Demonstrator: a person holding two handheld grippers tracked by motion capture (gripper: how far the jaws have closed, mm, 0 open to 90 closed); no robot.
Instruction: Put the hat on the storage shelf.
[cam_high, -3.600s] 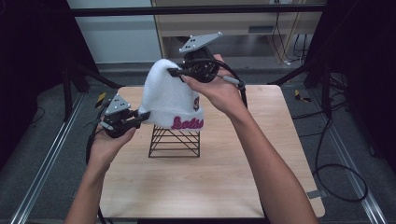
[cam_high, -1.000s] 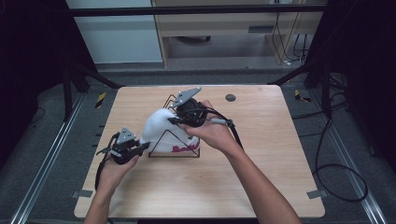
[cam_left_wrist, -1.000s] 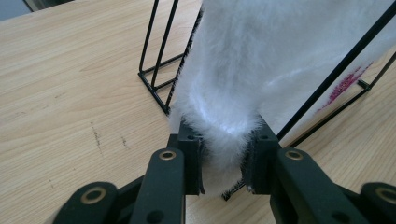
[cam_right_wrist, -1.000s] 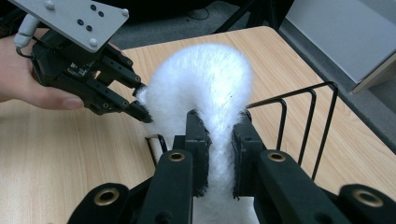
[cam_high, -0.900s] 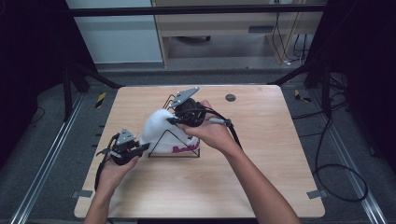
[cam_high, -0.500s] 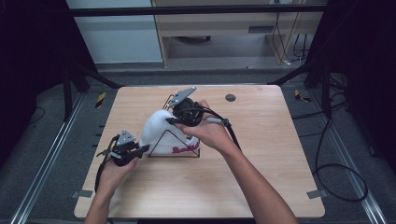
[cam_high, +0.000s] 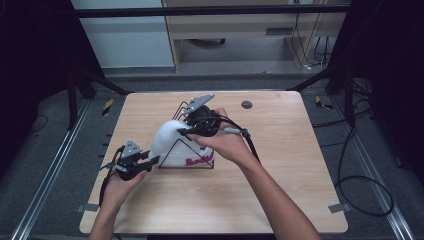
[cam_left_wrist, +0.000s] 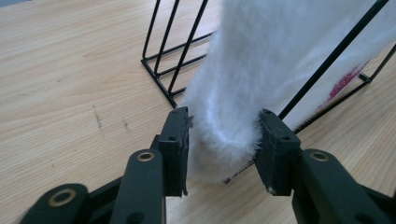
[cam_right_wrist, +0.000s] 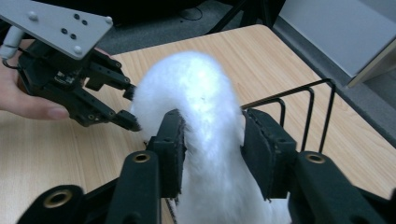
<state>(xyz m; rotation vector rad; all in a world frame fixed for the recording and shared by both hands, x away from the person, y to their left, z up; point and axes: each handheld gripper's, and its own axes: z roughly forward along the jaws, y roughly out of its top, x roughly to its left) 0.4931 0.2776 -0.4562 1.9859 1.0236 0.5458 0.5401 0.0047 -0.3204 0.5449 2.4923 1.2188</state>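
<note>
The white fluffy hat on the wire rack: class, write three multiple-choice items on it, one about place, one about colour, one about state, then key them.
1. Where does the white fluffy hat sit?
A. over the black wire rack
B. on the floor
C. in a drawer

2. What colour is the lettering on the hat's brim?
A. green
B. pink-red
C. blue

3. How does the left gripper stand?
A. clamped flat
B. away from the hat
C. jaws apart, hat edge between them

Key: A, wires show under and beside it; B, seen from above; C, gaps beside both pads as the jaws have just been opening.
</note>
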